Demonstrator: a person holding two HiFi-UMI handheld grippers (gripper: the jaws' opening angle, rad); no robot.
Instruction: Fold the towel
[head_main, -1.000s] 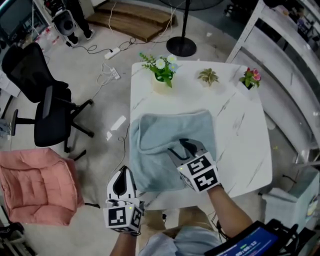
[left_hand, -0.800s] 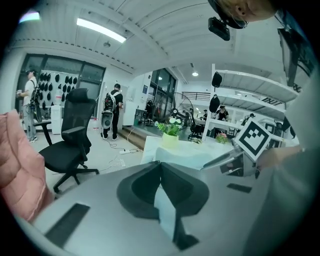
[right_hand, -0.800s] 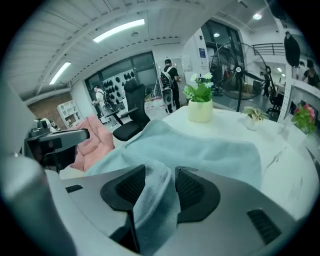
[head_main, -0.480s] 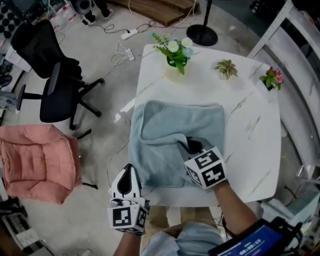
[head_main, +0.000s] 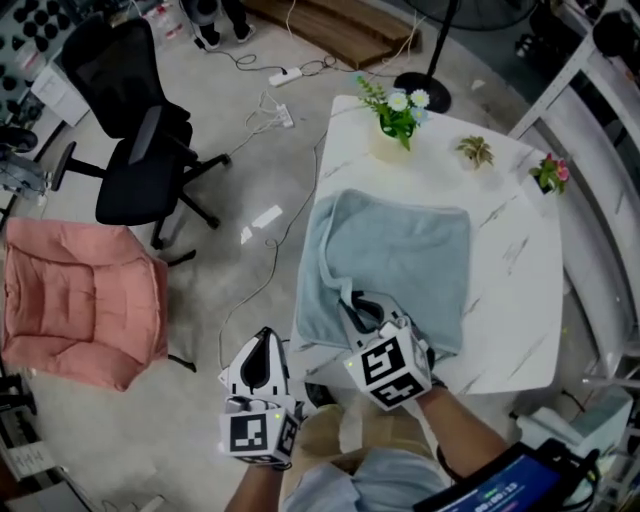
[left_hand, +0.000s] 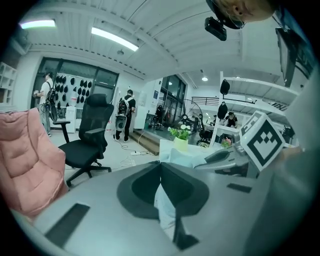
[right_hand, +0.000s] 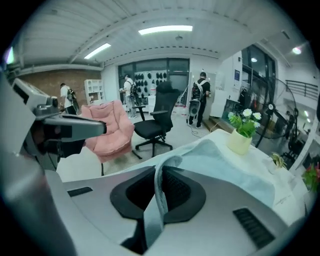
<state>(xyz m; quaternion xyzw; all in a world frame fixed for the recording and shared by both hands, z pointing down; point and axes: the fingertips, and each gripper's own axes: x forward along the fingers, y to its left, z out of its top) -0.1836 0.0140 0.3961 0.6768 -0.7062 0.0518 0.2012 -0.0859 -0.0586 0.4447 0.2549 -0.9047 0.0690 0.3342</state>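
White table (head_main: 510, 290): right tongs (head_main: 356, 306) just closing on towel (head_main: 405, 250) edge.

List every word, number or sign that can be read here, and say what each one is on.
No text is legible.
Screen: a green line of characters, too small to read.
Blue wall sign: too blurred to read.
Left cube and right cube: black-and-white square patterns only, no letters or numbers.

pale blue towel (head_main: 400, 265), partly folded
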